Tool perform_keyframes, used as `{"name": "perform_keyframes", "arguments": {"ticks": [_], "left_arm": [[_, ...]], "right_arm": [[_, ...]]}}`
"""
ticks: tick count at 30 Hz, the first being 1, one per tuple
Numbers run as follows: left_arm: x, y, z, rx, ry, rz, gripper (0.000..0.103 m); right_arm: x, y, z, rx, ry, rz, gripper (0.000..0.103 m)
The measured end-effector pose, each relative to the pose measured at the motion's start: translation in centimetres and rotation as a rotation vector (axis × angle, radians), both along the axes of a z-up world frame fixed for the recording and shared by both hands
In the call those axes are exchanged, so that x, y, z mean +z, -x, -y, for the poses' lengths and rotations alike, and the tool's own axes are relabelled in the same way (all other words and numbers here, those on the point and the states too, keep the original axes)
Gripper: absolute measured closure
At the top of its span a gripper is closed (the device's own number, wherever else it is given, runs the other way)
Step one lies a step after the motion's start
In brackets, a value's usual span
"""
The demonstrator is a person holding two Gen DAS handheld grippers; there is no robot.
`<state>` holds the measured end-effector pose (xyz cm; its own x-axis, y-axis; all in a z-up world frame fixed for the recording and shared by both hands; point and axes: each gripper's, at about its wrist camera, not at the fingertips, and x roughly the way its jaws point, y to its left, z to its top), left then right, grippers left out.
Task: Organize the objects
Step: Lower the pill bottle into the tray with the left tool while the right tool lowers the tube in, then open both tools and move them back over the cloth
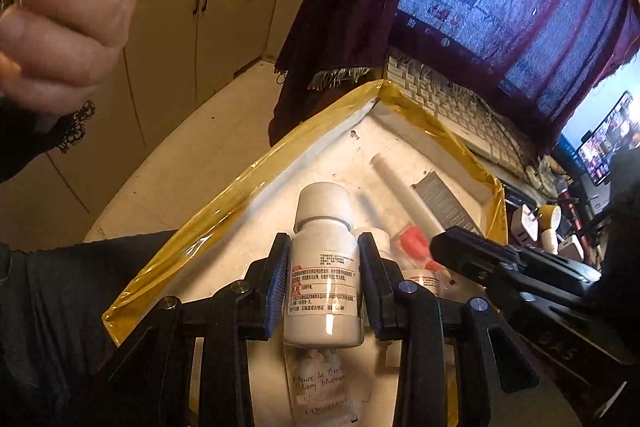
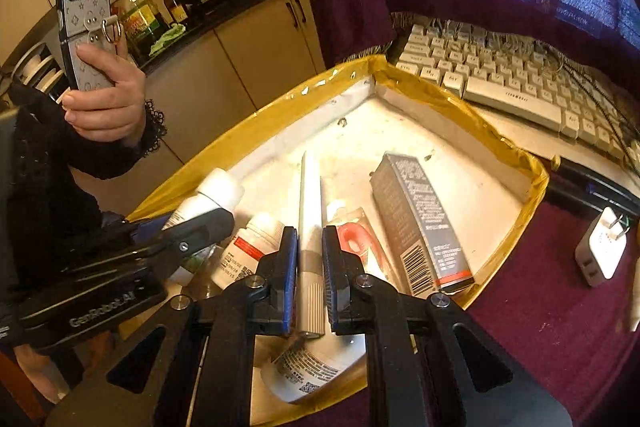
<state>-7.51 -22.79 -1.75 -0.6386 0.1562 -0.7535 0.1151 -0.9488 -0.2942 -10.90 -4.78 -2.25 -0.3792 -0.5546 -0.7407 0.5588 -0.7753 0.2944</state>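
My left gripper [image 1: 324, 239] is shut on a white pill bottle [image 1: 324, 267] with a white cap, held upright over a white foam box with a yellow-taped rim [image 1: 240, 187]. In the right wrist view my right gripper [image 2: 310, 233] is shut on a slim white pen-like tube [image 2: 310, 187] above the same box [image 2: 420, 83]. On the box floor lie a dark carton [image 2: 420, 223], a red item in clear wrap [image 2: 356, 239], a small red-striped bottle [image 2: 256, 247] and another white bottle [image 2: 312, 367]. The two grippers hang side by side, close together.
A white keyboard [image 2: 500, 79] lies just beyond the box, under a cloth-draped monitor. A white charger [image 2: 600, 251] rests on the maroon cloth to the right. A person's hand [image 2: 104, 99] holds up a phone [image 2: 86, 19] at the left. Kitchen cabinets stand behind.
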Motion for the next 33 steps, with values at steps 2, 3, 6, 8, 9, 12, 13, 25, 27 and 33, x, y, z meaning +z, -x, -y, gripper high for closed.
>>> {"name": "perform_keyframes", "arguments": {"ticks": [2, 3, 6, 8, 9, 12, 13, 25, 27, 33], "left_arm": [[0.0, -0.2, 0.2, -0.001, -0.012, -0.011, 0.073], [0.0, -0.2, 0.2, -0.002, -0.014, -0.014, 0.073], [0.2, -0.4, 0.3, 0.002, -0.025, -0.032, 0.072], [0.8, -0.7, 0.3, 0.011, -0.029, -0.058, 0.057], [1.2, -1.0, 0.2, 0.015, -0.021, -0.075, 0.053], [2.5, -2.3, -0.8, 0.004, 0.006, -0.124, 0.049], [3.0, -2.7, -1.2, -0.005, 0.016, -0.140, 0.048], [5.0, -6.0, -10.9, -0.175, 0.077, -0.187, 0.036], [4.9, -5.9, -12.9, -0.220, 0.088, -0.170, 0.036], [5.1, -5.9, -18.1, -0.310, 0.132, -0.144, 0.036]], "right_arm": [[-0.1, -0.1, -0.1, -0.012, 0.006, 0.001, 0.093], [0.1, -0.2, -0.4, -0.018, 0.021, -0.003, 0.092], [0.5, -0.6, -1.3, -0.010, 0.077, 0.012, 0.092], [1.1, -1.4, -2.7, -0.014, 0.113, 0.010, 0.091], [1.5, -1.8, -3.3, -0.016, 0.129, 0.001, 0.090], [2.7, -3.5, -6.6, -0.037, 0.187, -0.033, 0.085], [3.1, -4.0, -7.7, -0.045, 0.198, -0.044, 0.079], [1.7, -5.6, -24.2, -0.311, 0.282, -0.033, 0.052], [0.7, -5.3, -26.1, -0.356, 0.295, -0.009, 0.051], [-1.1, -3.9, -28.8, -0.433, 0.325, 0.044, 0.052]]}}
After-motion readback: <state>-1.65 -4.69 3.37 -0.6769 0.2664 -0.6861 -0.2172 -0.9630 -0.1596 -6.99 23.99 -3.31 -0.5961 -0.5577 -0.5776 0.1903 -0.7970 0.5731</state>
